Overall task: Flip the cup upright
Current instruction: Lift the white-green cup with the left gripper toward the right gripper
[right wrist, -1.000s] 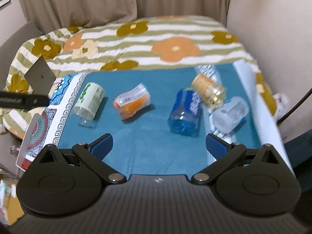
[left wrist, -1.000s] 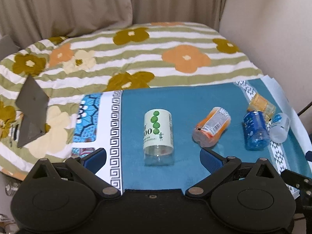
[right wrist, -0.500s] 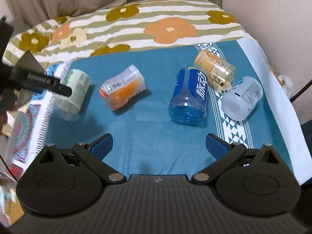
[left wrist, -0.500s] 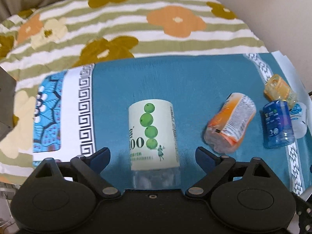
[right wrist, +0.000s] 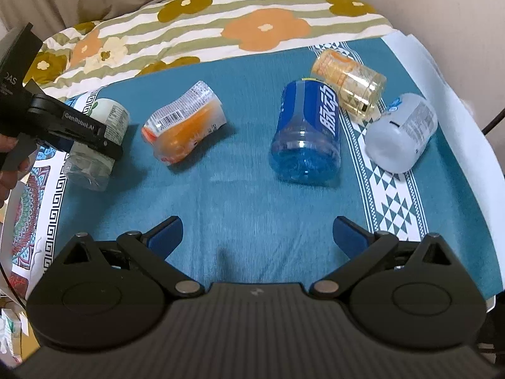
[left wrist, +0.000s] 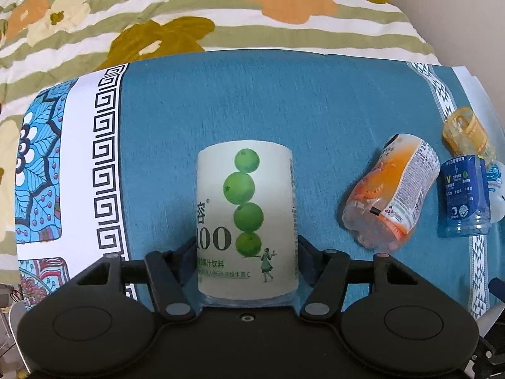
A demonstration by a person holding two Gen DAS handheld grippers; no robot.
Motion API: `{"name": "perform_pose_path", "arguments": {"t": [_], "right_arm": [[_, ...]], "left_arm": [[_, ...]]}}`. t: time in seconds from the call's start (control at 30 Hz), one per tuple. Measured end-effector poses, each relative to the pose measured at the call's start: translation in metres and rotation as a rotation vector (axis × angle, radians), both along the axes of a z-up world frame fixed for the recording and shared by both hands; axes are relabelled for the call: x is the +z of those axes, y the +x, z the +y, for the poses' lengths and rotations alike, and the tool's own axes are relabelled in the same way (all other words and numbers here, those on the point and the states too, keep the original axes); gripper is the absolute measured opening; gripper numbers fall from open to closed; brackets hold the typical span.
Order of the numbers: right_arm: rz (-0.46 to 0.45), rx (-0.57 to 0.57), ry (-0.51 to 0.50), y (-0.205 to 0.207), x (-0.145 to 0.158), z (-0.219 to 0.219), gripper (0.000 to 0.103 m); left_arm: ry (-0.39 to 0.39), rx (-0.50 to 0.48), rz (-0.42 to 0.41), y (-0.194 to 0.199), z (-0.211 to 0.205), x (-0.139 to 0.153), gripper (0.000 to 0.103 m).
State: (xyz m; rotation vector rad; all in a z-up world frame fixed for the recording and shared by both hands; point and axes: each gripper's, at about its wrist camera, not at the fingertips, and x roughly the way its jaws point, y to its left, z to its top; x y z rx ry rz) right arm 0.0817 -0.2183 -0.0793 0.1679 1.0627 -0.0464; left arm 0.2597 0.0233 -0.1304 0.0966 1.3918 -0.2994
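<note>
Right tongs point(right wrist: 255, 235) gape above the teal cloth point(right wrist: 240, 195); left tongs point(right wrist: 91, 139) clasp the green-label cup point(right wrist: 104, 132).

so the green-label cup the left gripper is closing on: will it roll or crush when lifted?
The green-label cup lies on its side, a cylinder, so it probably rolls if nudged. Its clear base looks like thin, empty plastic: likely light and may flex. The left gripper brackets it at both sides, which should stop rolling.

Left wrist view: low, close over the green-label cup point(left wrist: 246, 218), facing the bedspread point(left wrist: 221, 9); right wrist view: higher, farther back, same heading; shared: cup point(right wrist: 101, 145), blue cloth point(right wrist: 240, 195), four bottles.
</note>
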Motion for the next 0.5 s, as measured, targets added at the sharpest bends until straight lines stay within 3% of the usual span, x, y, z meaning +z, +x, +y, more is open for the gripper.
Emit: {"name": "perform_pose_path", "arguments": {"t": [0.27,0.5], "right_arm": [[-0.005,0.004,0.012,-0.002,0.003,-0.001,0.103],[-0.021,0.015,0.021,-0.008,0.016,-0.006,0.103]], "left_arm": [[-0.004,0.007,0.008,-0.006,0.001,0.005,0.066],[-0.034,0.034,-0.005,-0.035,-0.002,0.027,0.066]]}}
